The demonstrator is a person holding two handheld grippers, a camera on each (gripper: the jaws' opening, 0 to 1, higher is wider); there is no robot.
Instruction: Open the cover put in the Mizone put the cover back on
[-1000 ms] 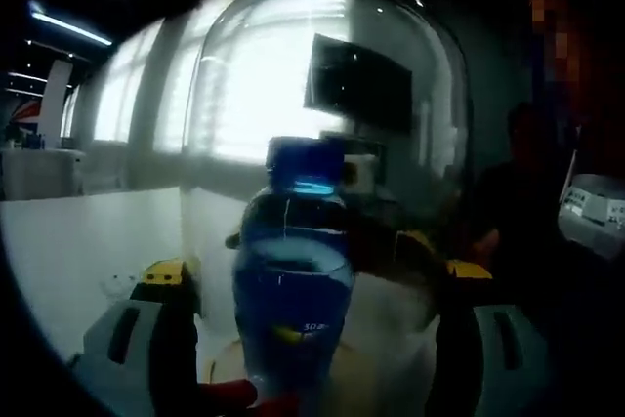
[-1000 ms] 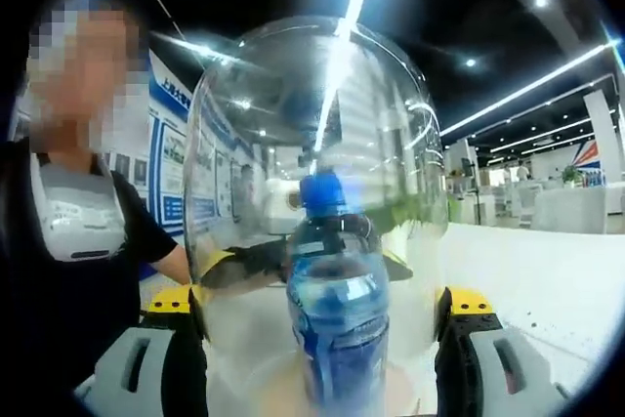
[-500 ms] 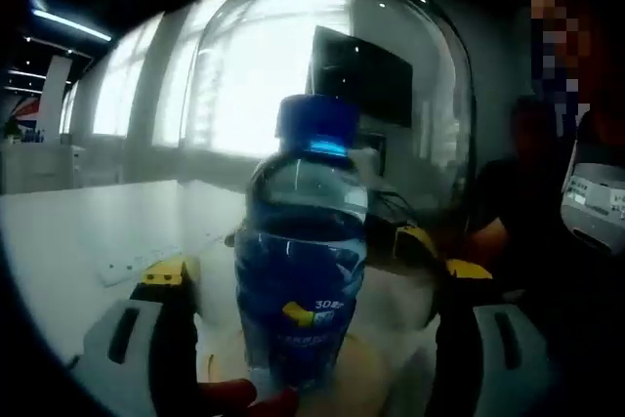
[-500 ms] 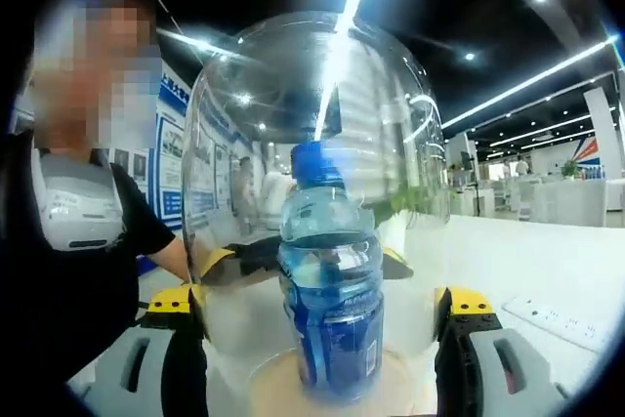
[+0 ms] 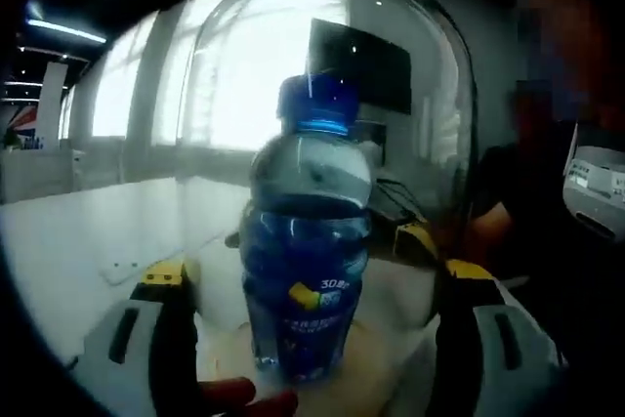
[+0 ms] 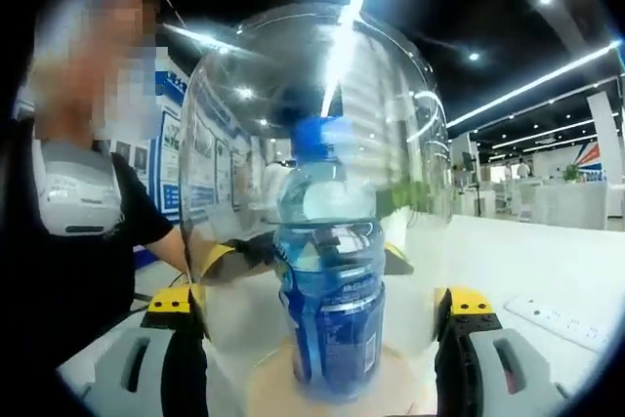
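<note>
Here the clear cover (image 5: 430,124) stood over the Mizone (image 5: 308,271) at twelve o'clock, pinched between left gripper (image 5: 312,339) and right gripper (image 6: 317,339), presumably for seating squarely.

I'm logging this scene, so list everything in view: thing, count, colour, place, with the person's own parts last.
Glass dome cover: one, clear, over the bottle, gripped on both sides.
Mizone bottle: one, blue label and blue cap, upright under the dome on the base.
Base: one, pale tan disc, under the bottle.
Table: one, white, beneath everything.
Power strip: one, white, on the table at right in the right gripper view.
Monitor: one, black, behind the dome in the left gripper view.
Left tool: grey with yellow tips, jaws against the dome.
Right tool: same colours, jaws against the dome.
Person: black shirt.
</note>
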